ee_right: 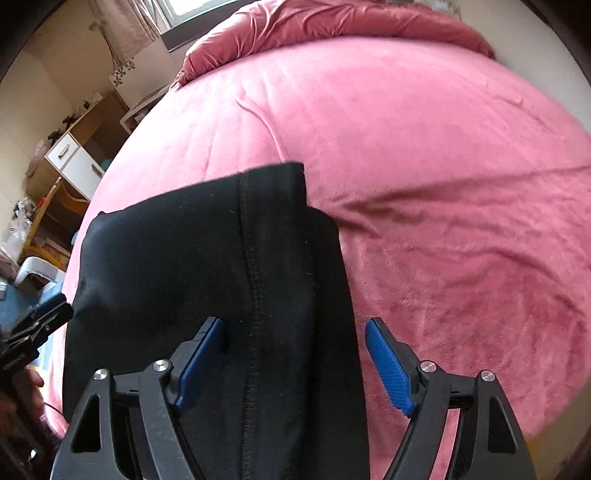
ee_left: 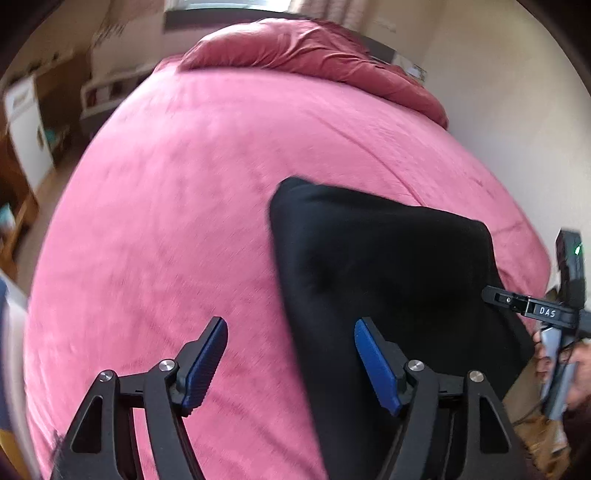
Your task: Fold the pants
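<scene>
The left claw (ee_left: pixel 290 363) stands with its blue pads spread wide apart and nothing between them, above the pink bed (ee_left: pixel 166 221) just left of the black pants (ee_left: pixel 380 280). The right claw (ee_right: pixel 295 363) is spread wide too; the pants (ee_right: pixel 221 266) lie beneath and between its fingers, but neither pad presses on the cloth.

The pants lie on the near part of the bed as a long folded strip. Its long axis runs from the near edge of the bed away toward the rumpled darker pink duvet (ee_right: pixel 332 22) at the far end, and the strip ends in a squared, blunt edge. The cloth is plain black and fairly smooth, with one stitched seam running lengthwise down the strip. An upper layer sits slightly offset over a lower one, leaving a stepped far corner.
</scene>
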The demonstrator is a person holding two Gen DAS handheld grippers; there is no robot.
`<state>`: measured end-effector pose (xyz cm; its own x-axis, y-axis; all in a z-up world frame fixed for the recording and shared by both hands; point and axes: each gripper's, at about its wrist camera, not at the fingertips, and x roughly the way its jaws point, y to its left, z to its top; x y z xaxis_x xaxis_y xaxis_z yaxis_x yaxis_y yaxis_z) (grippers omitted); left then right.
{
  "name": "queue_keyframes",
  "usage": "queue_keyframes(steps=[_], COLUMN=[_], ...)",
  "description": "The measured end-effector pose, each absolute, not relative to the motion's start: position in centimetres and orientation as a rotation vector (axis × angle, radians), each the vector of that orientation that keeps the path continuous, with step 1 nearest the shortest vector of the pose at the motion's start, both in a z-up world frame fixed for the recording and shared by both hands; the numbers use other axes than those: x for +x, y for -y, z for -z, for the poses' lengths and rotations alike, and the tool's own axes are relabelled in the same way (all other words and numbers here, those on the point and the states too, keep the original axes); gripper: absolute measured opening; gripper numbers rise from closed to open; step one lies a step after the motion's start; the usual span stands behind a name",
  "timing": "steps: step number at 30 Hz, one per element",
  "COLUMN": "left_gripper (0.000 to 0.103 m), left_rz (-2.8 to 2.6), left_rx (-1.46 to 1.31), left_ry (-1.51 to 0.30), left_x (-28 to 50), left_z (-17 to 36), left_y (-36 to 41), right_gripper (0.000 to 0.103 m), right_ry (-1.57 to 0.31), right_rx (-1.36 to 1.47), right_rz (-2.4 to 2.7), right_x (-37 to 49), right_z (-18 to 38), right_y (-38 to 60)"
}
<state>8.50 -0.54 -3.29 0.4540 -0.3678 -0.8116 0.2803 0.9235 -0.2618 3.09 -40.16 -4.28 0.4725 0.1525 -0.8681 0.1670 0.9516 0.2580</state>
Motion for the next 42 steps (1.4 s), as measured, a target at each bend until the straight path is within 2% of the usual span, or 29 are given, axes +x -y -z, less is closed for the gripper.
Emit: queue_keyframes(steps=[10,16,22,23,24,30,36,37,39,41,42], left_gripper=[0.073,0.073,0.072,0.07,0.062,0.061,0.061,0.06,0.051,0.044,0.042], left_rz=[0.566,0.581,0.625,0.649,0.665,0.709,0.734,0.736,0.737,0.746,0.756], left_rx=[-0.443,-0.439,-0.414,-0.424,-0.436,-0.496,-0.505,-0.507,-0.518,-0.516,-0.505], left_ry=[-1.149,-1.153,-1.187,-1.193,-1.198,-1.236,-1.222,-1.22,-1.218,-1.201,-1.19], left_x=[7.7,7.9,9.3,9.5,9.6,10.2,10.5,10.5,11.0,11.0,10.9], left_z=[6.7,6.4,6.3,6.5,6.9,8.5,9.0,9.0,9.1,8.4,7.9], left_y=[-3.6,-2.6,-0.4,0.2,0.6,1.4,2.2,2.3,2.4,2.3,2.2], right_gripper=[0.087,0.092,0.089,0.089,0.089,0.089,0.093,0.089,0.067,0.056,0.055], right_ry=[-1.128,-1.118,-1.008,-1.007,-1.016,-1.129,-1.126,-1.127,-1.121,-1.117,-1.113], right_rx=[0.422,0.528,0.398,0.403,0.4,0.525,0.647,0.627,0.63,0.613,0.601], right_rz=[-0.058,-0.067,-0.015,-0.033,-0.037,-0.098,-0.209,-0.216,-0.261,-0.267,-0.275], right_x=[2.2,1.7,1.3,1.4,1.7,4.1,4.5,4.6,4.7,4.6,4.6], right_z=[6.0,7.2,2.9,2.6,2.6,6.9,9.4,9.2,9.1,8.7,8.4], right_y=[40.9,42.3,41.4,41.3,41.2,42.3,43.6,43.4,43.2,42.4,41.9])
